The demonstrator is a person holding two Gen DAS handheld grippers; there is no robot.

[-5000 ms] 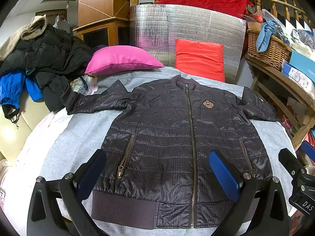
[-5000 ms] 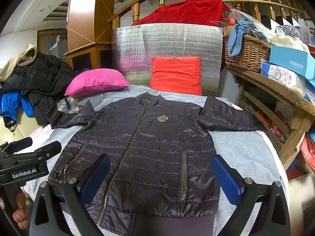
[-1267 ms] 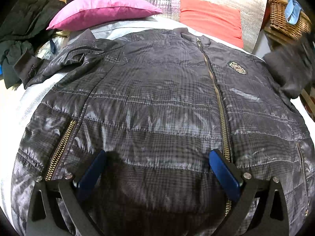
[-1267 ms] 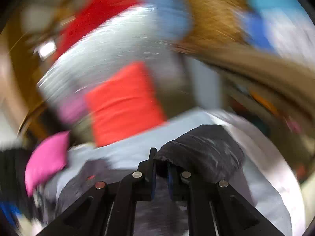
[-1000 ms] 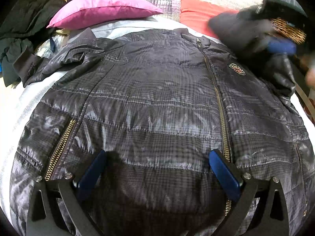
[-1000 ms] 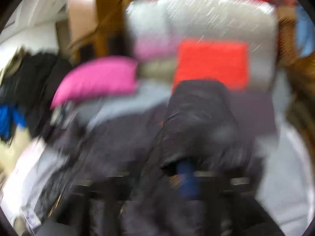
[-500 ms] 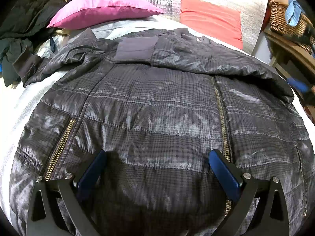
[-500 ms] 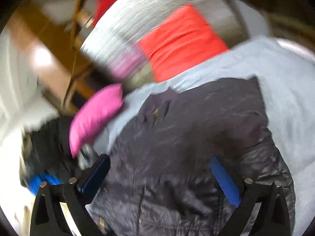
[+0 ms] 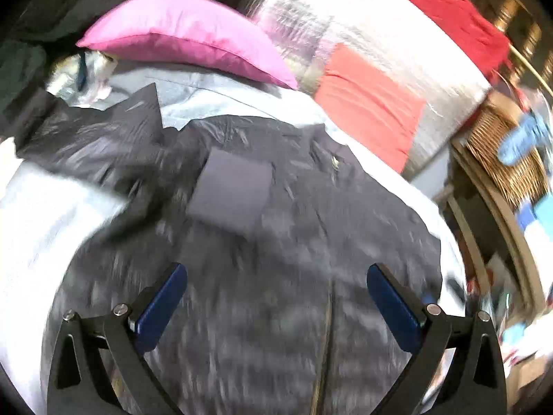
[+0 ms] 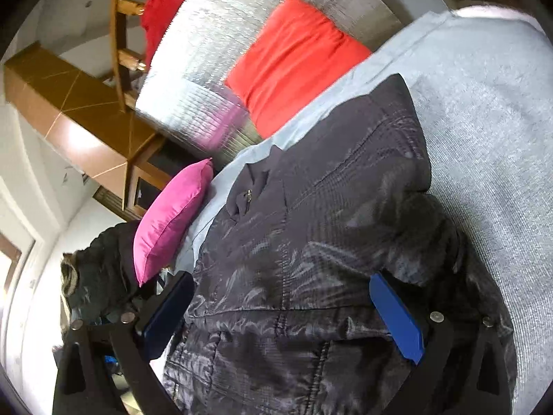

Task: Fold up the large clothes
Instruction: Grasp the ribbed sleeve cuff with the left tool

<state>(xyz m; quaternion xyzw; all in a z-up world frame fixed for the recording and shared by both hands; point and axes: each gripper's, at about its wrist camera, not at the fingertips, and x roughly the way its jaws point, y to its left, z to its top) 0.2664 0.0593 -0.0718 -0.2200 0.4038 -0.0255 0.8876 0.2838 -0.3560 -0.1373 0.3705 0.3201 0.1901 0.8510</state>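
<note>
A dark quilted zip jacket (image 9: 293, 259) lies front up on a grey sheet (image 9: 41, 214). One sleeve is folded across the chest, its ribbed cuff (image 9: 231, 186) lying flat near the collar. The other sleeve (image 9: 86, 138) still stretches out to the left. My left gripper (image 9: 276, 304) is open and empty above the jacket's lower body. In the right wrist view the jacket (image 10: 311, 242) fills the middle, seen tilted. My right gripper (image 10: 283, 314) is open and empty over the folded shoulder side.
A pink pillow (image 9: 186, 41) and a red cushion (image 9: 369, 103) lean on a silver foil pad (image 9: 380, 45) at the back. A wicker basket (image 9: 501, 159) stands on a wooden shelf at the right. Dark clothes (image 10: 103, 269) are piled at the left.
My right gripper carried a sleeve across the chest, let it go and drew back open. My left gripper has lifted and swung left; its view is now blurred.
</note>
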